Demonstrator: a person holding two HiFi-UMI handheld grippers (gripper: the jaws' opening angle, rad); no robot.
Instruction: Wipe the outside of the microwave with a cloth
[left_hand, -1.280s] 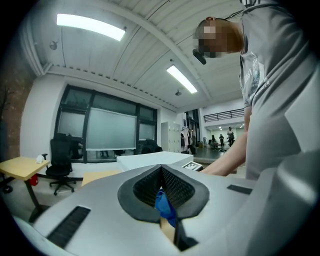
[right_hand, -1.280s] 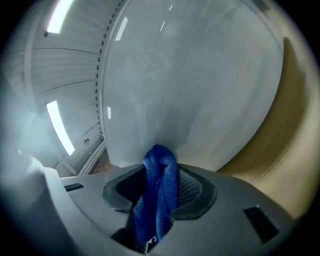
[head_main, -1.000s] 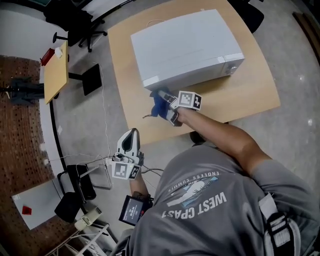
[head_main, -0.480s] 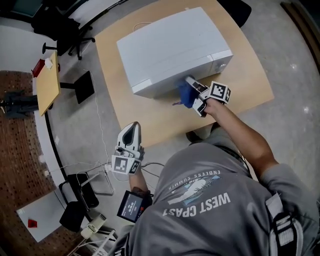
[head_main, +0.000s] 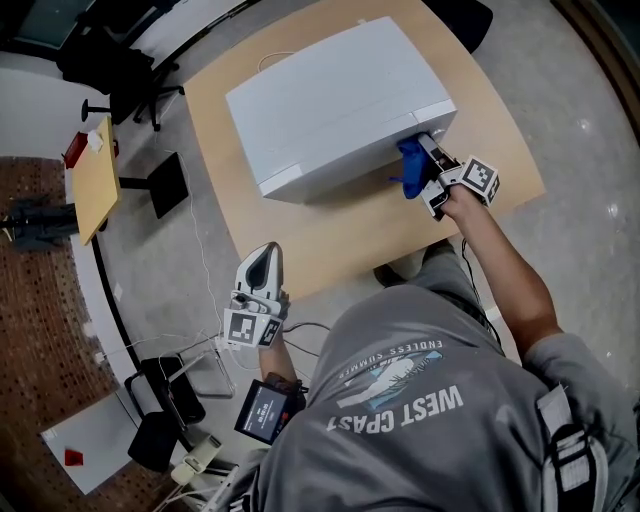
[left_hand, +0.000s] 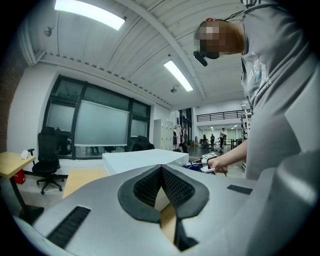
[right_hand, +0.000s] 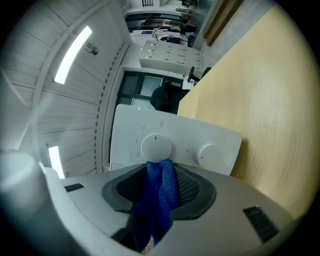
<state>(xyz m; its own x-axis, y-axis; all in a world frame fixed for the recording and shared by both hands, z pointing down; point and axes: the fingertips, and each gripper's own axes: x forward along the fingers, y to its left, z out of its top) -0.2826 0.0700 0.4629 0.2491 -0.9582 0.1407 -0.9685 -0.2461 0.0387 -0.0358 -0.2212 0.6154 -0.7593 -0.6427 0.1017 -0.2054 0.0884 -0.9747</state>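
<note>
The right gripper (head_main: 424, 152) has carried the blue cloth (head_main: 410, 166) from the left corner of the white microwave's (head_main: 330, 95) front to its knob end (two dials face it), jaws clamped on the cloth. The left gripper (head_main: 264, 254), jaws together and empty, hangs off the wooden table (head_main: 310, 245) above grey floor (head_main: 165, 250); a black office chair (head_main: 140, 50) stands beyond.
</note>
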